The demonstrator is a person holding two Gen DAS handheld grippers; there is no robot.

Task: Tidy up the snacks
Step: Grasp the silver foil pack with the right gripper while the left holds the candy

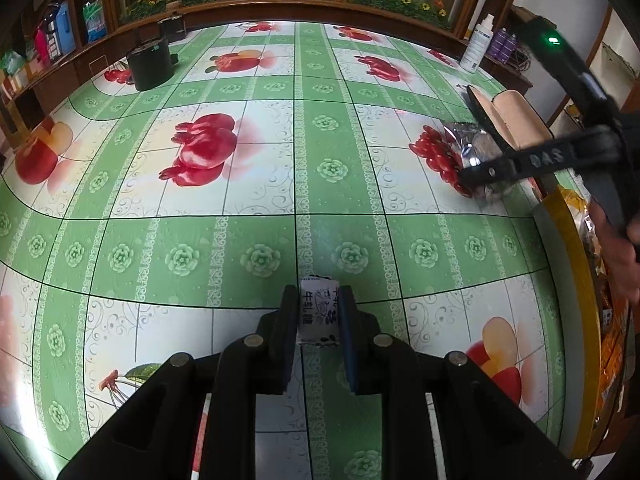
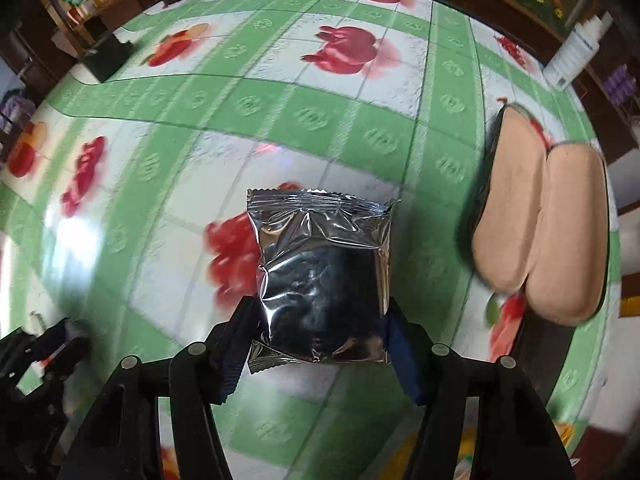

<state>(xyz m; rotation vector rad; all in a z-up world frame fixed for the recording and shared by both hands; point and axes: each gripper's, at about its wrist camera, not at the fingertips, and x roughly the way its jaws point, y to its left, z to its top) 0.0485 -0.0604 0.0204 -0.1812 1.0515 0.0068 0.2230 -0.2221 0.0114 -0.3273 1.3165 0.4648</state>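
left gripper [image 1: 319, 316] angled down, fingers pinching small white candy [image 1: 319, 312]; right gripper [image 2: 320, 332] near-vertical, fingers clamping silver packet [image 2: 320, 272].

The silver packet [image 1: 472, 152] is half hidden behind the right gripper [image 1: 476, 172] in the left wrist view; the yellow-rimmed tray [image 1: 568, 240] is cut off at right; tablecloth [image 2: 120, 184] smeared by blur; shelf items [image 1: 52, 40] illegible.

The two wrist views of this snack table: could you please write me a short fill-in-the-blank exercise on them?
1. The left gripper is shut on a small white ___.
2. The packet between the right gripper's fingers is ___ in colour.
3. The tablecloth is checked white and ___.
4. The open glasses case has a ___ lining.

Missing words: candy; silver; green; peach
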